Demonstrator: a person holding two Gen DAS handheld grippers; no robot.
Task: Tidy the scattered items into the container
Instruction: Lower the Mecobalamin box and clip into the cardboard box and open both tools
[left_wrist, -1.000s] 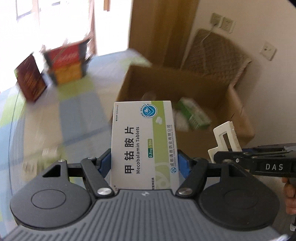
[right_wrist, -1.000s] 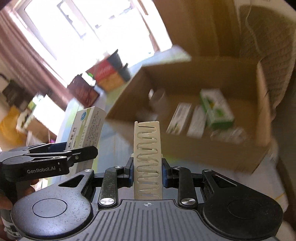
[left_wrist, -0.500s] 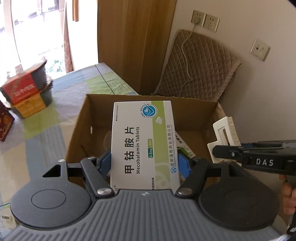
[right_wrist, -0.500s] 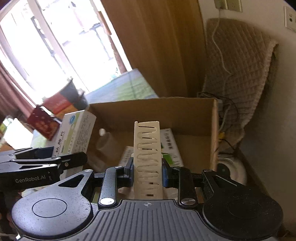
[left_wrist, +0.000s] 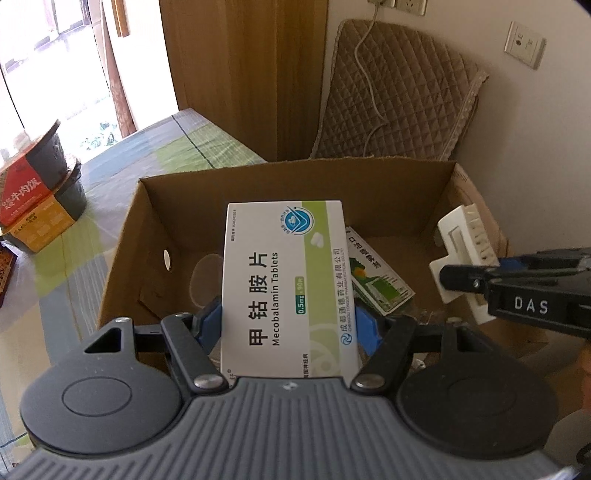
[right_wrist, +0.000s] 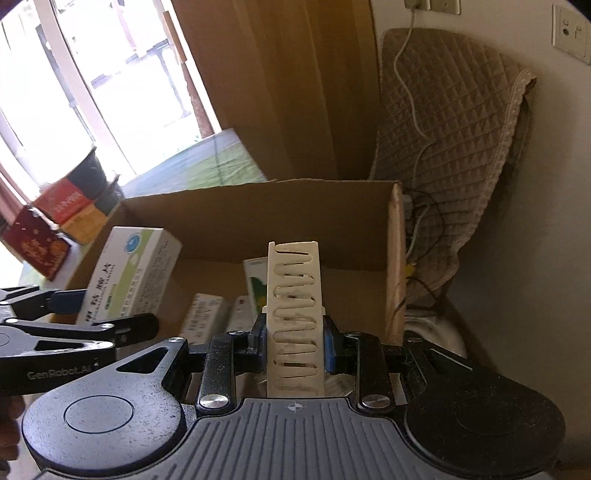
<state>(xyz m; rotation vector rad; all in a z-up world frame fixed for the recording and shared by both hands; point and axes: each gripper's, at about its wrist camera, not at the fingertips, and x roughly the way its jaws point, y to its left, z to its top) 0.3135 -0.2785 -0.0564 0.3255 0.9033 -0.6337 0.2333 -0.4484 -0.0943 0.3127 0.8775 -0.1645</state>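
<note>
My left gripper (left_wrist: 289, 325) is shut on a white and green Mecobalamin tablet box (left_wrist: 288, 280), held upright over the open cardboard box (left_wrist: 122, 243). The same tablet box (right_wrist: 129, 273) shows at the left of the right wrist view. My right gripper (right_wrist: 294, 338) is shut on a cream plastic slotted piece (right_wrist: 295, 317), also above the carton (right_wrist: 393, 258). In the left wrist view that cream piece (left_wrist: 465, 243) hangs over the carton's right side, clamped by the right gripper (left_wrist: 476, 284). Inside lie a green and white medicine box (left_wrist: 380, 273) and other small boxes (right_wrist: 207, 317).
Stacked red, yellow and black instant-noodle tubs (left_wrist: 33, 199) stand on the checked tablecloth (left_wrist: 66, 273) to the left, with a dark red box (right_wrist: 37, 247) near them. A quilted brown pad (left_wrist: 399, 96) with a white cable leans on the wall behind the carton.
Both grippers have moved forward and lower over the carton, which now looms larger and fills the middle of both views. Each item stays clamped.
</note>
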